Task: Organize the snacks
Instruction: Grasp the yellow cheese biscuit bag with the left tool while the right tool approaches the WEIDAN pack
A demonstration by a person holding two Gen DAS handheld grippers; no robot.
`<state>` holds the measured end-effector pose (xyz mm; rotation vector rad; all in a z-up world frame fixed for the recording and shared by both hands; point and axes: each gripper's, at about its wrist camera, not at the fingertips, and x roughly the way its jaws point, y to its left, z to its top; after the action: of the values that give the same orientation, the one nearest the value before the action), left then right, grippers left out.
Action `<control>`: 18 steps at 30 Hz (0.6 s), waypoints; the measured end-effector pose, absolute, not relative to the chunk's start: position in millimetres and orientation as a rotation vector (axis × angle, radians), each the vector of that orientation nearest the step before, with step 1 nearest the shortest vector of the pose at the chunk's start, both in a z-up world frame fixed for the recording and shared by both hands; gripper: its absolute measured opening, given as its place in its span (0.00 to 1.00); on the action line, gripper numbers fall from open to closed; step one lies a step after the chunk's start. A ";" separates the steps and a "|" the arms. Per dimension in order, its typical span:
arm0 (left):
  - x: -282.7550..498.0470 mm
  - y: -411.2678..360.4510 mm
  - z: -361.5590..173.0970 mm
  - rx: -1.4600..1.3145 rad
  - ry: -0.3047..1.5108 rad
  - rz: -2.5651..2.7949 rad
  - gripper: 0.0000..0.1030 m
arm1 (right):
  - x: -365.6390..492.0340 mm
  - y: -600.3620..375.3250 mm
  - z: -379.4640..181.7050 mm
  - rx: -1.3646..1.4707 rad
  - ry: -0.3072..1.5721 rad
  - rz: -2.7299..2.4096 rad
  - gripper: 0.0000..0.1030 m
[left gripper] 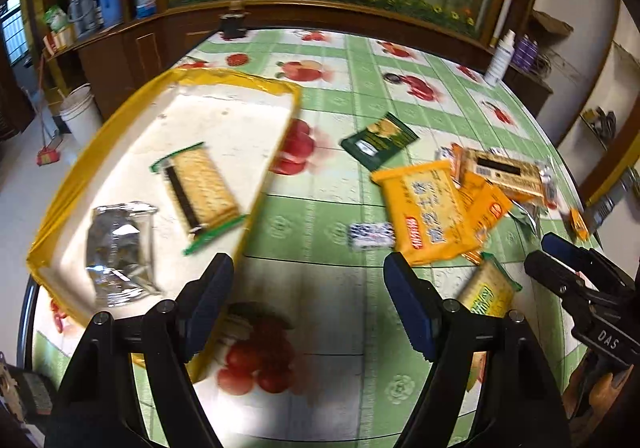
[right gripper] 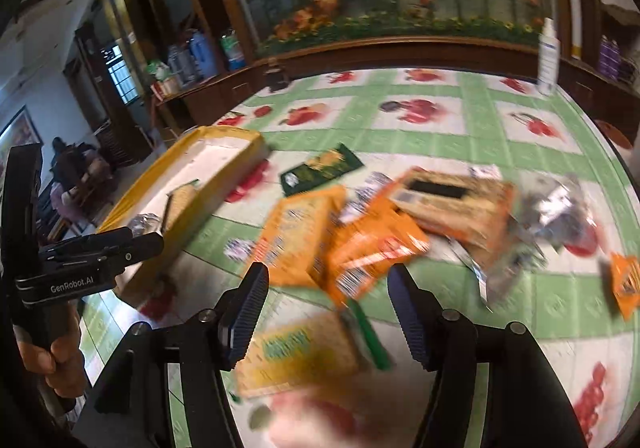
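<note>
A yellow-rimmed white tray (left gripper: 92, 152) lies at the left of the table and holds a green-edged cracker pack (left gripper: 200, 188) and a silver pouch (left gripper: 118, 252). Loose snacks lie to the right: a yellow pack (left gripper: 428, 212), a dark green packet (left gripper: 380, 140), a brown cracker box (left gripper: 500, 170) and a small white-blue candy (left gripper: 370, 236). My left gripper (left gripper: 308, 276) is open and empty over the tablecloth beside the tray. My right gripper (right gripper: 326, 288) is open and empty above a green-edged cracker pack (right gripper: 296, 356), in front of the orange packs (right gripper: 304, 232).
The table has a green checked fruit-print cloth (left gripper: 320, 96). A white bottle (left gripper: 500, 58) stands at the far right edge. A wooden cabinet with a flower mural runs behind. A white bucket (left gripper: 82, 114) stands on the floor at left. A small orange packet (right gripper: 626, 280) lies far right.
</note>
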<state>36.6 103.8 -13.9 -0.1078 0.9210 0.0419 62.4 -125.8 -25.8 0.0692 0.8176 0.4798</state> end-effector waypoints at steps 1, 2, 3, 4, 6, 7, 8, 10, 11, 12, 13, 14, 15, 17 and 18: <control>39.6 98.5 -15.6 -0.095 0.931 0.040 0.75 | 58.6 -131.5 -28.1 0.074 0.822 0.477 0.64; 42.1 94.9 -15.9 -0.092 0.934 0.036 0.75 | 56.5 -135.1 -30.5 0.078 0.827 0.474 0.65; 45.6 91.0 -15.5 -0.094 0.936 0.025 0.75 | 53.1 -138.7 -32.8 0.082 0.831 0.472 0.65; 48.5 86.5 -15.7 -0.098 0.937 0.016 0.75 | 49.1 -139.8 -35.0 0.083 0.834 0.472 0.65; 58.3 76.3 -16.3 -0.102 0.947 -0.007 0.75 | 43.4 -142.3 -39.1 0.087 0.843 0.474 0.67; 63.1 71.4 -17.2 -0.103 0.956 -0.017 0.75 | 41.7 -142.7 -41.1 0.087 0.848 0.475 0.68; 68.8 65.4 -18.5 -0.108 0.965 -0.031 0.75 | 40.9 -141.6 -43.5 0.087 0.853 0.474 0.68; 78.8 55.4 -21.4 -0.106 0.976 -0.046 0.75 | 39.5 -141.7 -47.7 0.089 0.866 0.477 0.68; 83.5 51.1 -23.0 -0.102 0.981 -0.043 0.75 | 38.8 -141.5 -49.3 0.086 0.871 0.476 0.68; 87.9 47.7 -24.6 -0.101 0.986 -0.049 0.75 | 37.6 -140.7 -50.4 0.080 0.874 0.473 0.69; 93.0 44.2 -26.8 -0.103 0.996 -0.055 0.75 | 36.9 -140.2 -50.9 0.074 0.876 0.473 0.69; 96.5 42.3 -28.2 -0.106 1.002 -0.058 0.75 | 35.8 -140.6 -51.2 0.070 0.874 0.474 0.69; 100.5 40.1 -29.7 -0.110 1.008 -0.067 0.75 | 35.0 -141.2 -51.6 0.069 0.873 0.475 0.70; 108.1 34.6 -33.9 -0.101 1.023 -0.073 0.75 | 33.6 -142.5 -52.3 0.068 0.871 0.476 0.71; 112.1 32.4 -36.5 -0.095 1.030 -0.073 0.76 | 33.3 -143.0 -52.6 0.070 0.871 0.476 0.72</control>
<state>112.1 32.4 -36.5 -0.0949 1.0304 -0.0726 33.3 -143.0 -52.6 0.0695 0.8713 0.4764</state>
